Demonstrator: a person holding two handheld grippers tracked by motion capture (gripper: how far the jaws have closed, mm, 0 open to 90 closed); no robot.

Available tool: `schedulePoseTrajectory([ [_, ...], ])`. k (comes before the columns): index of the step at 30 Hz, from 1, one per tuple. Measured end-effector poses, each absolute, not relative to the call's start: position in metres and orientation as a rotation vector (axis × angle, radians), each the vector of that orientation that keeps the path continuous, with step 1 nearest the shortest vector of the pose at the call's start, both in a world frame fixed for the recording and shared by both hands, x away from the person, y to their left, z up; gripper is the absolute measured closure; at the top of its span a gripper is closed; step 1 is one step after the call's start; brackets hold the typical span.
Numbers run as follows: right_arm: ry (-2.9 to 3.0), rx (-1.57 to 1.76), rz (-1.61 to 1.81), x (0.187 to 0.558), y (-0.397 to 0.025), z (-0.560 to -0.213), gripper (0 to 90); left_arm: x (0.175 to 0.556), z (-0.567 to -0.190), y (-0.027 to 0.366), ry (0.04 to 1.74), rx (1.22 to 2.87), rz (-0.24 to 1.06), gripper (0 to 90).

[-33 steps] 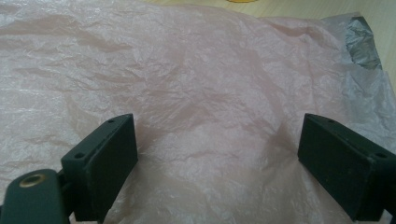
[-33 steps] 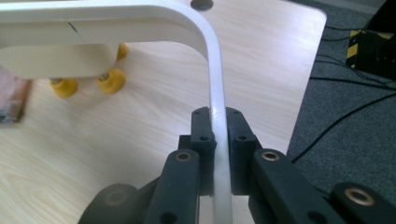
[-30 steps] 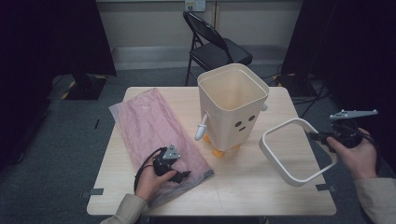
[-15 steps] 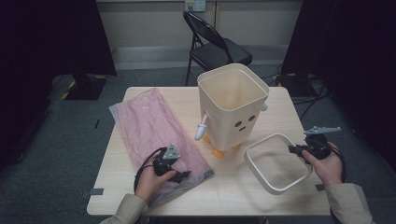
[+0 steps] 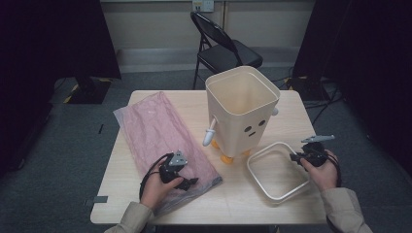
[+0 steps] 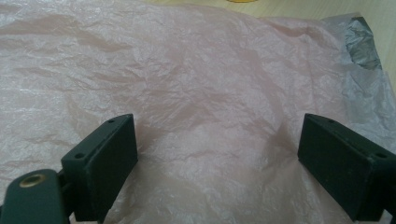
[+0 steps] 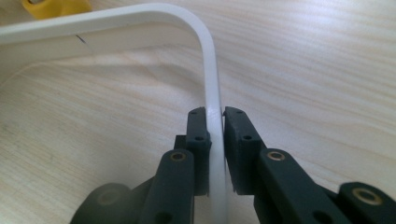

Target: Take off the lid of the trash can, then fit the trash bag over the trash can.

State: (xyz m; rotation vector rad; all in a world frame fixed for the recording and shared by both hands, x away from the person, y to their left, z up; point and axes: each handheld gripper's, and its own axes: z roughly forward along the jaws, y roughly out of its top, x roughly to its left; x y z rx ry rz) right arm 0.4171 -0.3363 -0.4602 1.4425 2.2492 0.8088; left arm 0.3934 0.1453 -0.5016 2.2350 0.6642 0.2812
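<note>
Now right tongs (image 5: 295,156) clamp the white rim frame (image 5: 277,171), lowered flat on the counter (image 5: 243,199) near its right edge; left tongs (image 6: 217,154) wide over pink bag (image 5: 160,136).

Light wood table (image 5: 243,204), square top, grain visible. Cream bin (image 5: 243,111) with a face stands near centre on orange feet (image 5: 226,158); pink plastic bag (image 5: 160,138) lies flat to the bin's left, running from the far edge to the near edge. White square ring frame (image 5: 272,172) lies flat just right of and nearer than the bin, close to its feet.
</note>
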Motion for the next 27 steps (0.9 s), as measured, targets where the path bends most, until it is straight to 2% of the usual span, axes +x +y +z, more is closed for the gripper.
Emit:
schedulePoseTrajectory([
  [6, 2.231, 1.462, 0.854, 0.422, -0.338, -0.466, 78.5, 0.393, -0.501, 0.146, 0.665, 2.236, 0.282, 11.0],
  [9, 2.23, 1.437, 0.862, 0.423, -0.335, -0.465, 55.6, 0.393, -0.501, 0.146, 0.666, 2.237, 0.283, 11.0],
  [13, 2.215, 1.384, 0.839, 0.42, -0.33, -0.457, 32.5, 0.392, -0.502, 0.146, 0.673, 2.231, 0.286, 11.0],
  [14, 2.224, 1.378, 0.853, 0.42, -0.329, -0.454, 29.7, 0.391, -0.501, 0.147, 0.672, 2.234, 0.285, 11.1],
  [16, 2.231, 1.352, 0.873, 0.42, -0.328, -0.451, 29.3, 0.39, -0.501, 0.149, 0.673, 2.233, 0.28, 11.4],
  [19, 2.242, 1.357, 0.899, 0.421, -0.327, -0.447, 27.0, 0.39, -0.496, 0.153, 0.692, 2.239, 0.269, 17.8],
  [27, 2.242, 1.333, 0.919, 0.425, -0.325, -0.439, 24.4, 0.422, -0.478, 0.185, 0.819, 2.212, 0.374, 15.7],
])
